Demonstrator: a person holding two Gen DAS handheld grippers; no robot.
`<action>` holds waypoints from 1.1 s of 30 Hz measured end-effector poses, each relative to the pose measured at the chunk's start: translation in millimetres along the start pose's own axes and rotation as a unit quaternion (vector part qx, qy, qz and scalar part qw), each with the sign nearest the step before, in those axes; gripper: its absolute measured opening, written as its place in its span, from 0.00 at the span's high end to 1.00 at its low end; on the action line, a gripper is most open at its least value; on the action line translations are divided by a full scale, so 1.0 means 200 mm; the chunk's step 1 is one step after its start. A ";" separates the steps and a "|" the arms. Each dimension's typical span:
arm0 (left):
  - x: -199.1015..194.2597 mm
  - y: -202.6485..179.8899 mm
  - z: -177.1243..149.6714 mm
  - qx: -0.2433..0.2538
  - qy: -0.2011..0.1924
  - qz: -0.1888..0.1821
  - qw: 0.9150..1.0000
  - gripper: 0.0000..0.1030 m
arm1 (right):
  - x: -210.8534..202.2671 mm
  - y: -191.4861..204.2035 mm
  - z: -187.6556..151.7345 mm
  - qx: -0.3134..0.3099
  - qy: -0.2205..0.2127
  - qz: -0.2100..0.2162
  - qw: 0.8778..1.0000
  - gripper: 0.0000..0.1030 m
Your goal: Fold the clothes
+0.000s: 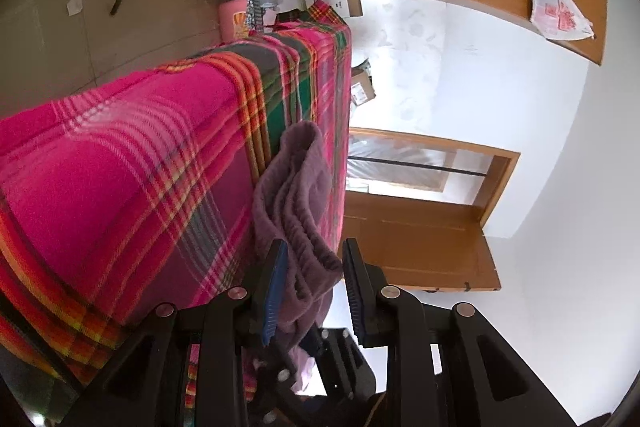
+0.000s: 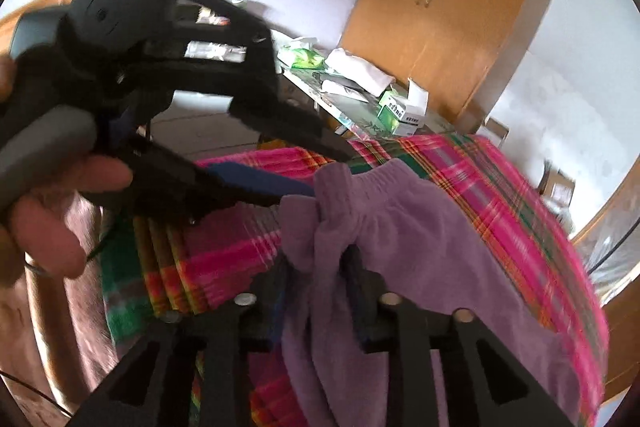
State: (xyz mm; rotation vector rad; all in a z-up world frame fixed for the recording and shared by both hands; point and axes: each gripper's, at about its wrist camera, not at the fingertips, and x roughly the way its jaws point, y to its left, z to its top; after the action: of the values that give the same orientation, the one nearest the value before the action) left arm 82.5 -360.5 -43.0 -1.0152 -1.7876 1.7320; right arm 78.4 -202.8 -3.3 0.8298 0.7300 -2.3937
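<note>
A purple garment with an elastic waistband [image 1: 298, 195] hangs over the pink plaid bed cover [image 1: 120, 163]. In the left wrist view my left gripper [image 1: 314, 275] has its jaws open, with the bunched waistband lying between the blue pads. In the right wrist view the purple garment [image 2: 400, 227] is lifted above the plaid cover [image 2: 224, 255]. My right gripper [image 2: 316, 267] is shut on a fold of its waistband. The left gripper [image 2: 304, 171] shows there too, its fingers spread around the waistband's top edge, held by a hand.
A wooden wardrobe [image 2: 440, 11] stands against the white wall. A cluttered table [image 2: 360, 95] with boxes and a green packet is beside the bed. A wooden door [image 1: 420, 219] and cardboard boxes [image 1: 362, 87] lie past the bed's edge.
</note>
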 end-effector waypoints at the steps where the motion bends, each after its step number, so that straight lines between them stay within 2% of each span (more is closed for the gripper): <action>1: -0.01 -0.01 0.01 0.004 -0.001 -0.001 1.000 0.73 | -0.01 -0.01 0.00 0.005 -0.006 -0.002 1.000 0.91; 7: 0.03 -0.04 0.03 0.013 0.011 -0.014 1.000 0.73 | -0.11 -0.12 -0.03 0.058 -0.061 0.015 0.996 0.93; 12: 0.11 -0.05 0.05 0.013 0.038 -0.019 0.999 0.73 | -0.14 -0.15 -0.05 0.064 -0.078 0.028 0.995 0.93; 14: 0.13 -0.04 0.06 0.005 0.032 -0.027 0.999 0.73 | -0.16 -0.18 -0.06 0.077 -0.093 0.039 0.992 0.93; 17: 0.15 -0.01 0.07 -0.018 0.033 -0.047 0.998 0.73 | -0.17 -0.19 -0.06 0.079 -0.091 0.047 0.992 0.93; 22: 0.20 -0.05 0.08 -0.004 0.054 -0.027 0.998 0.72 | -0.19 -0.17 -0.06 0.079 -0.098 0.041 0.991 0.93; 23: 0.21 -0.05 0.08 -0.002 0.058 -0.019 0.998 0.68 | -0.20 -0.18 -0.06 0.083 -0.102 0.040 0.991 0.93; 27: 0.25 -0.07 0.09 0.006 0.074 -0.009 0.997 0.65 | -0.18 -0.16 -0.06 0.065 -0.098 0.044 0.992 0.93; 29: 0.28 -0.09 0.11 0.015 0.091 0.001 0.996 0.59 | -0.18 -0.15 -0.05 0.058 -0.095 0.043 0.993 0.93; 33: 0.35 -0.12 0.14 0.035 0.118 0.045 0.991 0.59 | -0.17 -0.13 -0.05 0.050 -0.093 0.043 0.994 0.93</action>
State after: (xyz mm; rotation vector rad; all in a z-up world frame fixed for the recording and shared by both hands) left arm 13.1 -325.1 -35.3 -1.2306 -1.5444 1.6385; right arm 89.9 -167.8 21.6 0.6528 0.4953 -2.4058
